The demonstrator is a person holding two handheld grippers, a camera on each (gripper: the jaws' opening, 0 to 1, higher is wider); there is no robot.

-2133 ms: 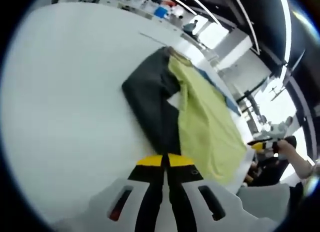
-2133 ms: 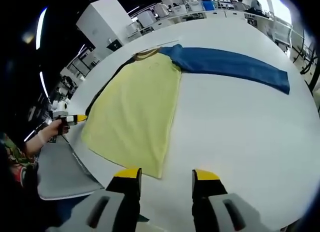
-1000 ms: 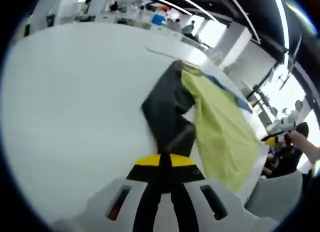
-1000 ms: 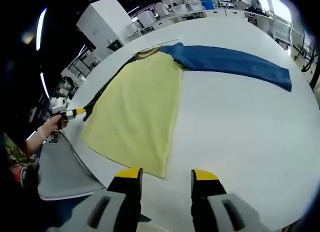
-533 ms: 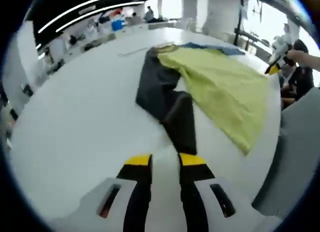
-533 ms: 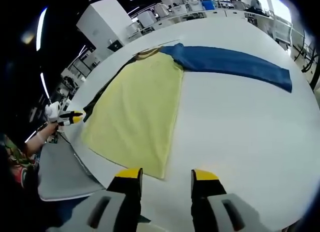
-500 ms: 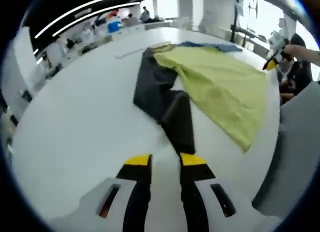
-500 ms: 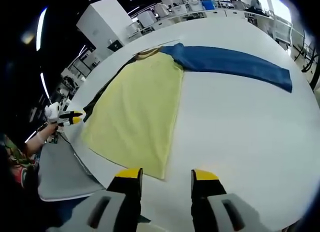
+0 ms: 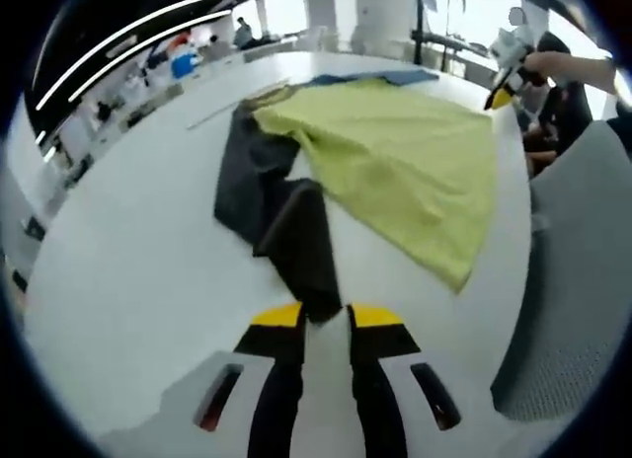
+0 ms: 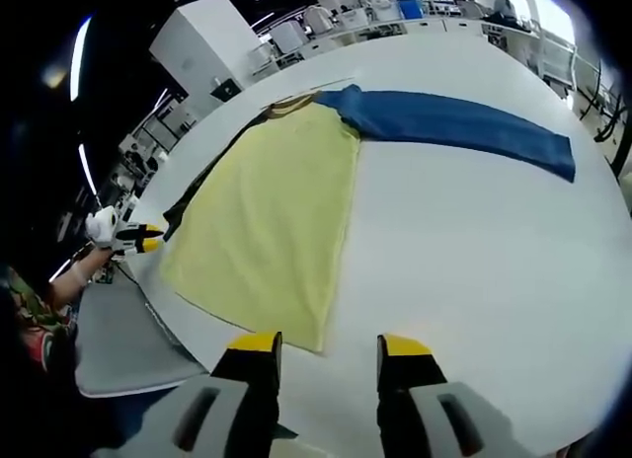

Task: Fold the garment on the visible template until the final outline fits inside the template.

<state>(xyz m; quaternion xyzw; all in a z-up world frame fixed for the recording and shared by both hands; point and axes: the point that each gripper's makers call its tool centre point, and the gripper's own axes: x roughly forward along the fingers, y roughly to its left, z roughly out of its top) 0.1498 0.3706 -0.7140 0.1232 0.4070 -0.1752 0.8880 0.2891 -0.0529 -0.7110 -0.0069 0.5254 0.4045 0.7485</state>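
Left tongs (image 9: 325,315) slightly parted; right tongs (image 10: 318,345) spread wide.

I'm looking into a large open lab or workshop hall; long ceiling light strips (image 9: 148,29) run overhead. Cluttered workbenches (image 10: 395,9) line the far side; white pillars (image 9: 375,4) stand behind them.

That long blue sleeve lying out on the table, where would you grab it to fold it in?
Probably at its free far end, the cuff. The blue sleeve lies flat and straight, stretching away from the yellow body, so the cuff is the loose part. The right gripper, open over the bare table, could come at it from that side.
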